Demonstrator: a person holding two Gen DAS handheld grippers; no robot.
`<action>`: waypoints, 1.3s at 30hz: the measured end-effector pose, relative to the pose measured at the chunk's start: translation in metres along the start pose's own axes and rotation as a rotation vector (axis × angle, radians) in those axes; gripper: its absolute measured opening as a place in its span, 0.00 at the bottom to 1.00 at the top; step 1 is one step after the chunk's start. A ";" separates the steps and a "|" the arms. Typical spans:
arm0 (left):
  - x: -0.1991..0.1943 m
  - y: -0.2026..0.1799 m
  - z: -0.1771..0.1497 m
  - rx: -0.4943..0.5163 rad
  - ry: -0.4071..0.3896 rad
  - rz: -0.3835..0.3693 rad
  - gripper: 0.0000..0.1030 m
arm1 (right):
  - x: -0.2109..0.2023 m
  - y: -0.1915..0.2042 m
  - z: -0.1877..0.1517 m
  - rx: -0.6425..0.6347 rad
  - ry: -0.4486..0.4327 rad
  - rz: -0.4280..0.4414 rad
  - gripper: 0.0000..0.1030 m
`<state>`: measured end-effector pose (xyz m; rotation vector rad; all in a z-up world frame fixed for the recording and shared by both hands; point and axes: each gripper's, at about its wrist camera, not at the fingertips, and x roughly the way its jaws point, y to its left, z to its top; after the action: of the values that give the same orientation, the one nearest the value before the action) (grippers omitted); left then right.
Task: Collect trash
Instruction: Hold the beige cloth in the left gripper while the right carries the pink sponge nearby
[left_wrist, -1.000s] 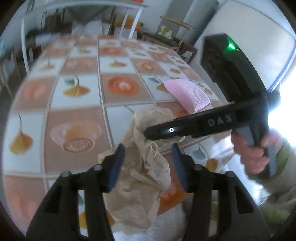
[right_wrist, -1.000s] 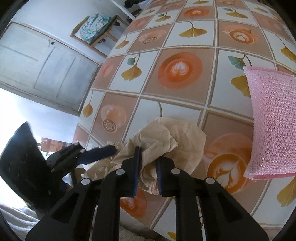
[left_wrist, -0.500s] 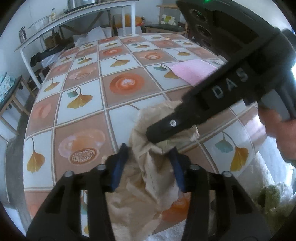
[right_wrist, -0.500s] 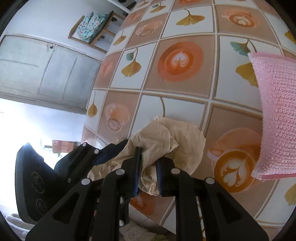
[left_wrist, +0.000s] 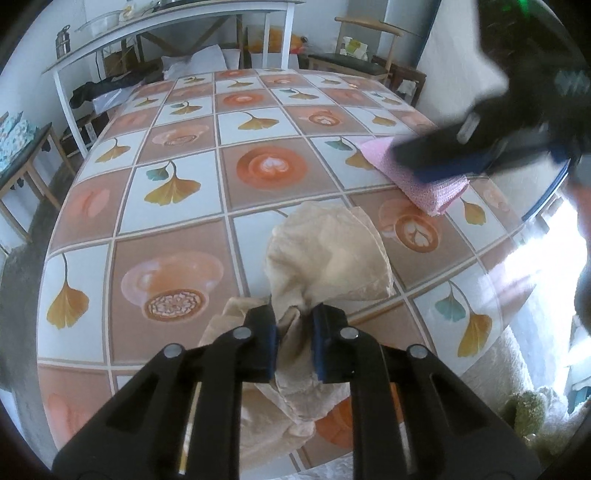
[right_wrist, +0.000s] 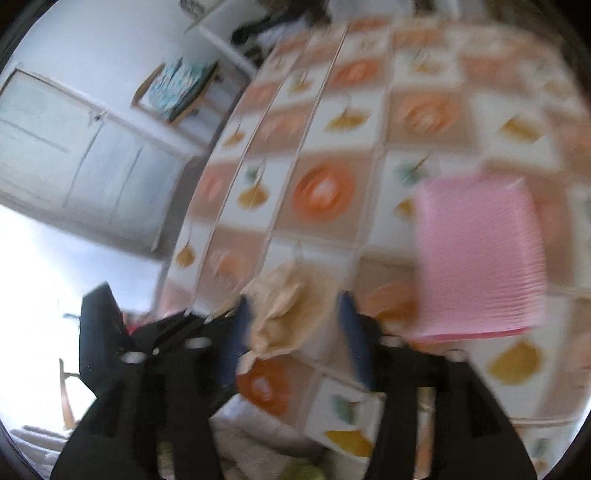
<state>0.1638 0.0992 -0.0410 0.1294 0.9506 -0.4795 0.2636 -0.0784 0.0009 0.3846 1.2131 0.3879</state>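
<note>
The table is stretching away ahead of both my tools, covered in a cloth of squares printed with ginkgo leaves and coffee cups. Beyond its far edge a white shelf frame is standing against the wall, with a wooden chair off to the far right of my left gripper.

Ahead and to the right of my left gripper, a pink cloth is lying flat on the table; in the right wrist view the same pink cloth is sitting ahead and to the right of the fingers, well blurred.

The crumpled brown paper is lying on the table near its close edge, directly ahead of my left gripper and running back between its blue pads. I am clenching that gripper on the paper's near fold, the pads pressing it from both sides (the rest is billowing forward, loose).

My right gripper is spread wide, grasping nothing, with the paper showing between its fingers; whether it is touching the paper I cannot tell, since that view is smeared. From the left wrist view it is hanging up at the far right, over the pink cloth.
</note>
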 end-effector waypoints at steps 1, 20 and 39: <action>0.000 0.000 0.000 -0.003 -0.001 -0.002 0.13 | -0.010 -0.002 0.002 -0.001 -0.035 -0.047 0.72; 0.000 0.003 -0.001 -0.025 -0.006 -0.018 0.13 | 0.031 -0.034 -0.001 -0.109 0.068 -0.545 0.88; -0.008 0.007 0.013 -0.098 0.015 -0.097 0.11 | 0.000 -0.091 -0.019 0.113 -0.030 -0.266 0.33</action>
<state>0.1725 0.1040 -0.0274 -0.0018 0.9960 -0.5211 0.2533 -0.1563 -0.0486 0.3200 1.2415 0.0845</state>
